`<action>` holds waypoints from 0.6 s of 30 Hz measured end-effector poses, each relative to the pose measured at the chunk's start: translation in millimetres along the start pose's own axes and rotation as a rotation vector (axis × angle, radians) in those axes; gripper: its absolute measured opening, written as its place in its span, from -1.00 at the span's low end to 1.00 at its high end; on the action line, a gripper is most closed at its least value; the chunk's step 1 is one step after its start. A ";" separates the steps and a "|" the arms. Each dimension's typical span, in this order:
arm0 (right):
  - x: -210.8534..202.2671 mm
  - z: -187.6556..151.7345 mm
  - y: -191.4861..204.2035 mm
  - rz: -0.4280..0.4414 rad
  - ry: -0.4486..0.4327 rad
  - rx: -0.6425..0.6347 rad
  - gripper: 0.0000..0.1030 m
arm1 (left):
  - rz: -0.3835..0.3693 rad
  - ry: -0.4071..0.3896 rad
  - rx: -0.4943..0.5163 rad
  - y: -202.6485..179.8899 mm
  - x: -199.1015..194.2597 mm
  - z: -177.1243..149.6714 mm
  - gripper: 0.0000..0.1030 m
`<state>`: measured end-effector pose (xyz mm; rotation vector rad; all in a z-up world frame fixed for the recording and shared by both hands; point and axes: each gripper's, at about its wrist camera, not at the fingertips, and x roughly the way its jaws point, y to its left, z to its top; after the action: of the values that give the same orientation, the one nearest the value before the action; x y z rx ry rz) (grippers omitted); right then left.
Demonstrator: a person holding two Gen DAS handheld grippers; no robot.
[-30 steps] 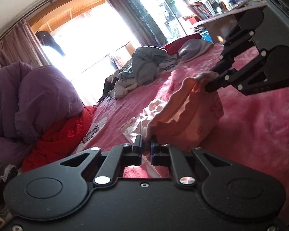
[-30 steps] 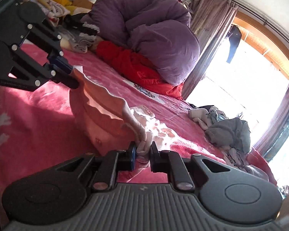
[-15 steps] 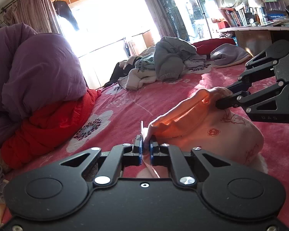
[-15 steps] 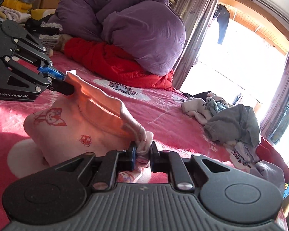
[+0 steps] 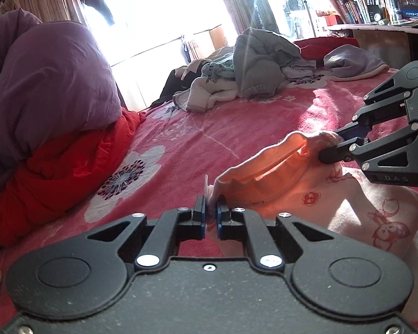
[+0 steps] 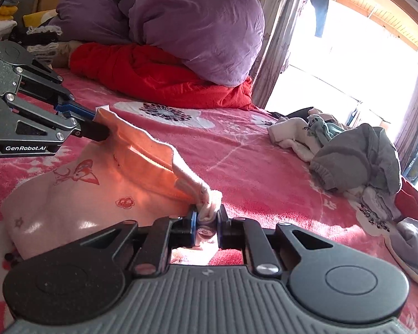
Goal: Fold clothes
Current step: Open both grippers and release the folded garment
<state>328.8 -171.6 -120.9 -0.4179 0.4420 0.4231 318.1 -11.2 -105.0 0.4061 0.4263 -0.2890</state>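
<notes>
Left wrist view. Left hand-held gripper [image 5: 210, 217]: black, two fingers with blue pads, jaws nearly closed, pinching one end of the upper hem of the pale pink printed garment [image 5: 315, 192]. Garment: soft cotton, small red flower and fox-like motifs, lower part resting on the pink floral bed blanket [image 5: 203, 139], upper hem lifted and stretched. Right hand-held gripper [image 5: 331, 146]: enters from the right, jaws clamped on the opposite end of the same hem. Purple quilted duvet [image 5: 47, 83]: bunched at the bed's left edge, lying on a red padded quilt [image 5: 61, 167]. Pile of grey and white clothes [image 5: 242, 64]: heaped toward the far edge of the bed, well apart from the garment. Lavender cloth [image 5: 351, 61]: near the far right corner. Bookshelf [image 5: 376, 2]: behind the bed, books packed upright.

Right wrist view. Right hand-held gripper [image 6: 206, 222]: black fingers, jaws held a little apart by a bunched wad of the garment's [image 6: 103, 192] hem gripped between them. Left hand-held gripper [image 6: 97, 128]: at the left, closed on the far end of the hem; the hem runs taut between the two. Bed blanket [image 6: 250, 161]: under the garment. Purple duvet [image 6: 192, 22] over red quilt [image 6: 158, 80]: along the far edge. Clothes pile [image 6: 356, 153]: toward the right edge of the bed.
</notes>
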 end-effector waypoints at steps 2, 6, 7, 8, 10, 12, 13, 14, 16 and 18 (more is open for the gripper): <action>4.5 -2.1 -3.0 0.001 0.013 0.014 -0.71 | -0.007 0.006 0.002 -0.5 6.3 0.7 -0.88; 9.8 -3.7 -10.8 0.010 0.020 0.051 -0.71 | -0.020 0.028 -0.015 0.7 15.2 -0.8 -0.88; 11.5 -3.9 -12.7 0.017 0.021 0.067 -0.71 | -0.020 0.034 -0.016 0.9 16.5 -1.5 -0.88; 13.4 -4.1 -14.8 0.024 0.022 0.085 -0.70 | -0.022 0.039 -0.023 1.5 17.8 -2.0 -0.88; 17.2 -4.7 -19.4 0.031 0.025 0.129 -0.67 | -0.023 0.044 -0.036 2.2 20.2 -2.6 -0.88; 20.5 -5.8 -24.4 0.038 0.030 0.176 -0.64 | -0.019 0.044 -0.052 2.3 22.4 -3.7 -0.87; 21.9 -6.3 -26.8 0.040 0.033 0.198 -0.64 | -0.015 0.045 -0.057 2.0 23.4 -4.2 -0.87; 22.4 -6.8 -27.8 0.040 0.034 0.209 -0.61 | -0.005 0.045 -0.059 1.5 24.7 -4.7 -0.87; 23.2 -8.2 -28.3 0.026 0.045 0.214 -0.57 | 0.020 0.038 -0.077 3.7 25.6 -5.5 -0.77; 23.0 -9.1 -30.9 0.006 0.049 0.229 -0.55 | 0.046 0.029 -0.108 8.9 25.2 -6.3 -0.37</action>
<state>359.4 -194.7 -130.6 -0.2053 0.5334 0.3643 341.1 -5.3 -118.8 0.3147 0.4577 -0.2145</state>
